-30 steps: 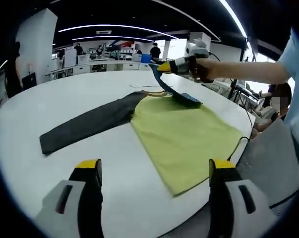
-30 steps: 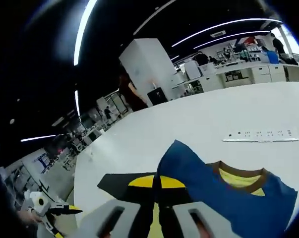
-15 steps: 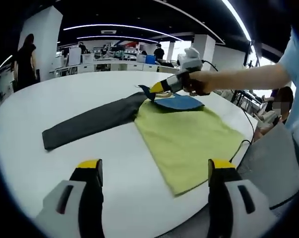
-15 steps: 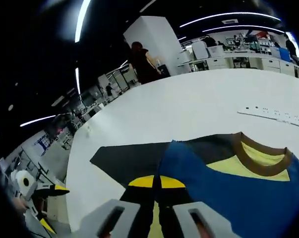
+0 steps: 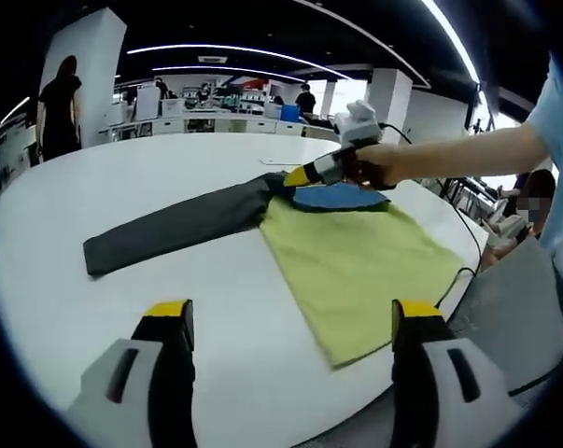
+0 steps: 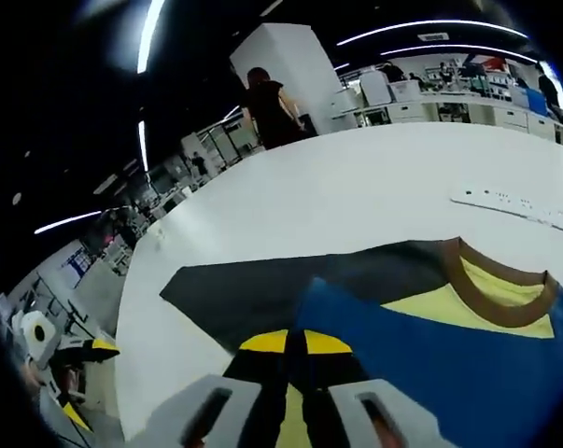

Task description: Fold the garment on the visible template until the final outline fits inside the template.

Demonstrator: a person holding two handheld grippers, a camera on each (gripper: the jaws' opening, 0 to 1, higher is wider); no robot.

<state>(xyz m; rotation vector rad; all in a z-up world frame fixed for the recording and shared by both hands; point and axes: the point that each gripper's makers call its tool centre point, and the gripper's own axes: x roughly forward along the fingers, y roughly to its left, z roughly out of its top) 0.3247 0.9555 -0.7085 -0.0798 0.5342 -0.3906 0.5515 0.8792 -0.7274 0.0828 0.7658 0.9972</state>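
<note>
Template outline: can't make one out on the desk (image 5: pixel 94 187). Garment (image 5: pixel 356 261) lies flat on the white desk; its hem corner near the desk edge sits between the left tongs' yellow tips and is partly hard to read. Yellow-green body, dark grey sleeve (image 5: pixel 169 229) stretched straight out from the body toward the far side of the desk, so the long axis runs sleeve tip to body. Blue sleeve (image 5: pixel 342 196) folded over onto the body at the shoulder, brown collar (image 6: pixel 491 289) beside it. Right tongs (image 5: pixel 298 175) closed, pinching the blue sleeve where it meets the grey sleeve. Left tongs (image 5: pixel 290 313) spread apart, holding nothing, hovering short of the garment. White strip (image 6: pixel 519 207) on the desk beyond the collar, details too small to tell.
</note>
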